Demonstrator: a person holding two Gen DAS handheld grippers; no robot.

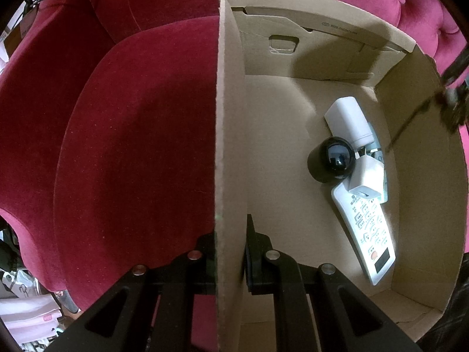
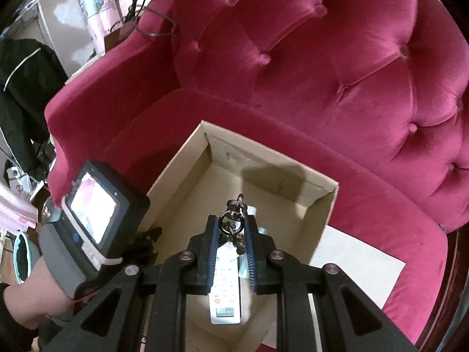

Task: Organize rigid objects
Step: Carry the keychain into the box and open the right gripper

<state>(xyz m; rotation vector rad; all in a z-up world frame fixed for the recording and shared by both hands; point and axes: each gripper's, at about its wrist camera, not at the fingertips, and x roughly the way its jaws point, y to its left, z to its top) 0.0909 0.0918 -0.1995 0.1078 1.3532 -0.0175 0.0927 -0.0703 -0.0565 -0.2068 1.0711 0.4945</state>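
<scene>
A cardboard box (image 1: 231,117) stands on a red velvet armchair. Inside lie a white remote (image 1: 369,231), a black round-topped cylinder (image 1: 331,162), a white charger (image 1: 350,123) and a white adapter (image 1: 366,179). My left gripper (image 1: 230,252) is shut on the box's left wall, one finger on each side. My right gripper (image 2: 233,228) is shut on a dark metal key ring (image 2: 233,220) and holds it above the box (image 2: 322,208), over the remote (image 2: 225,290). The ring and right gripper show blurred at the left wrist view's right edge (image 1: 451,99).
The armchair seat (image 1: 140,146) lies left of the box, its tufted back (image 2: 337,58) behind. A white sheet (image 2: 360,261) lies on the seat right of the box. The left gripper's body with a lit screen (image 2: 93,205) is beside the box. Clutter stands left of the chair.
</scene>
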